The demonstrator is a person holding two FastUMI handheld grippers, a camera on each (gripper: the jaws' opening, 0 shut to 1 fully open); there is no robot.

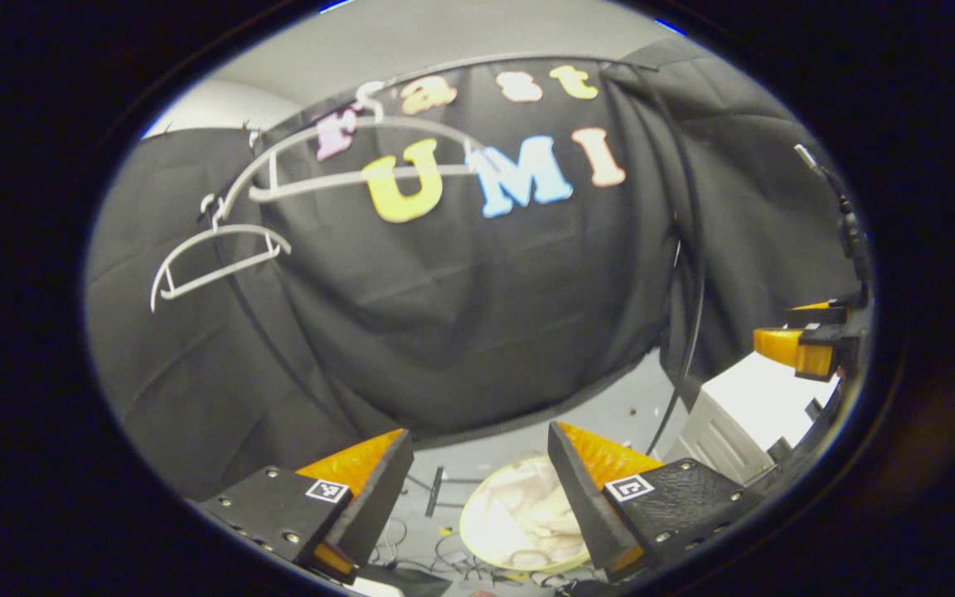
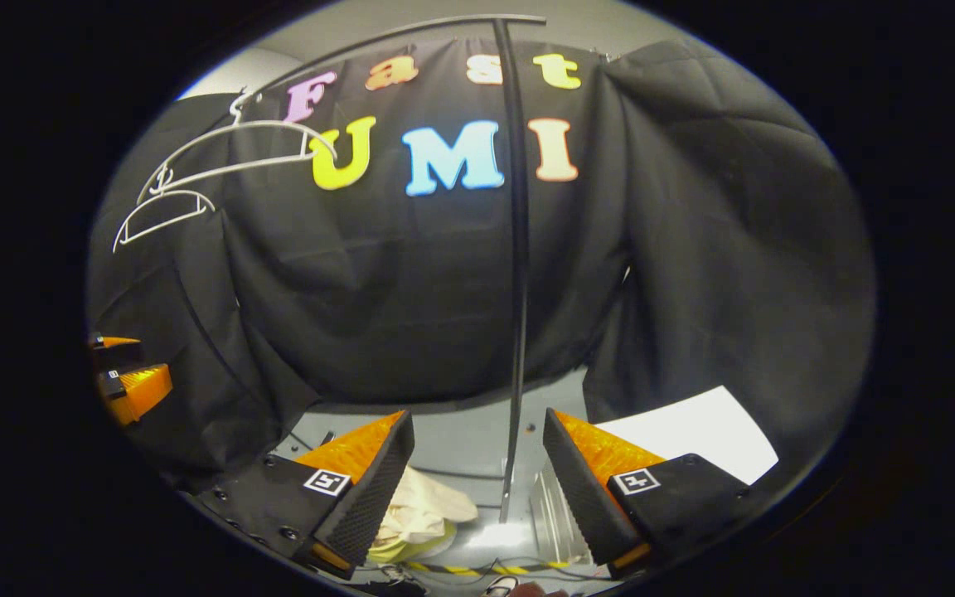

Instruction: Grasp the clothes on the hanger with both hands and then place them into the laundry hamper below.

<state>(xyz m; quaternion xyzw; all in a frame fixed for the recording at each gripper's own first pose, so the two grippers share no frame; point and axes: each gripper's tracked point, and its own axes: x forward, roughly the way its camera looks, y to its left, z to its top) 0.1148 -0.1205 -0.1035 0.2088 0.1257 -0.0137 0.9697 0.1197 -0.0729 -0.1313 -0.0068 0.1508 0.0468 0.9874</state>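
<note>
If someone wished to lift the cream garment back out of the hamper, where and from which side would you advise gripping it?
I would come straight down from above with an open claw and pinch a raised fold near the middle of the cream garment. It lies crumpled in the round hamper, whose rim blocks any sideways approach; the folds stand up, giving something to pinch. Both claws are open and empty.

I see 2 bare white hangers (image 1: 361, 157) (image 1: 212, 261) hooked on the black rail, one higher and larger in view, the other lower to its left; both show again in the right gripper view (image 2: 237, 153) (image 2: 162, 214). Below, the cream clothes (image 1: 527, 514) lie crumpled inside the round, pale-rimmed laundry hamper (image 1: 477, 543) on the floor.
</note>
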